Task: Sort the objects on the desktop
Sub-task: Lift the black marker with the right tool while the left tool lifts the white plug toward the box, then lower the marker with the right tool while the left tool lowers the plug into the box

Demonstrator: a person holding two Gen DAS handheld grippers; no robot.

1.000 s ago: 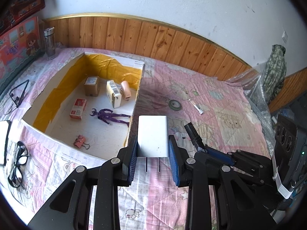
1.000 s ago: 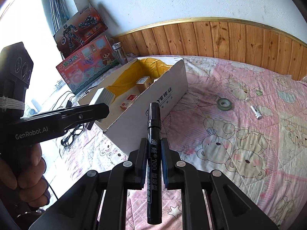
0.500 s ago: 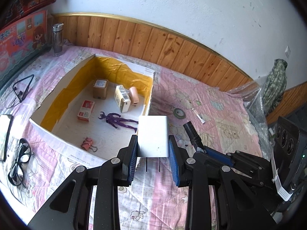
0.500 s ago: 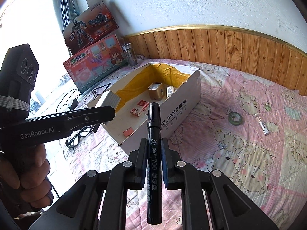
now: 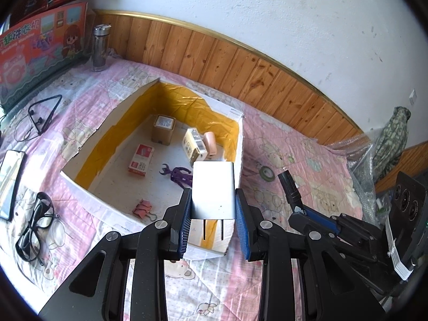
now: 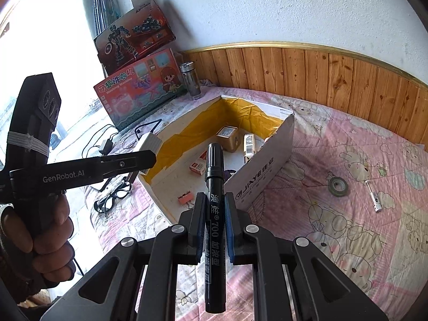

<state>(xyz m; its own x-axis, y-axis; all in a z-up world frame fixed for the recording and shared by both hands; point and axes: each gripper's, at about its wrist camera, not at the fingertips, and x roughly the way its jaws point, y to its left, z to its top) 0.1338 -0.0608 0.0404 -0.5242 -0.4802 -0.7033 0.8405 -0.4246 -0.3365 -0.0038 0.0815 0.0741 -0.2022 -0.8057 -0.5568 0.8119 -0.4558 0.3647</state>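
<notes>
My left gripper (image 5: 213, 206) is shut on a white plug adapter (image 5: 213, 190), prongs toward me, held above the near right corner of the open cardboard box (image 5: 88, 136). It also shows in the right wrist view (image 6: 149, 141). My right gripper (image 6: 215, 206) is shut on a black marker (image 6: 214, 187), which points at the box (image 6: 263, 171). The marker tip shows in the left wrist view (image 5: 289, 184). The box holds small cartons (image 5: 163, 128), a purple figure (image 5: 178, 176) and a pink binder clip (image 5: 143, 208).
A tape roll (image 6: 338, 186) and a small white stick (image 6: 374, 198) lie on the pink quilt right of the box. Glasses (image 5: 37, 227), a phone (image 5: 10, 182), earphones (image 5: 42, 115), a bottle (image 5: 99, 48) and toy boxes (image 6: 141, 91) are on the left.
Both grippers have moved left and toward the box, each still holding its object. The adapter is now over the box's near right corner.
</notes>
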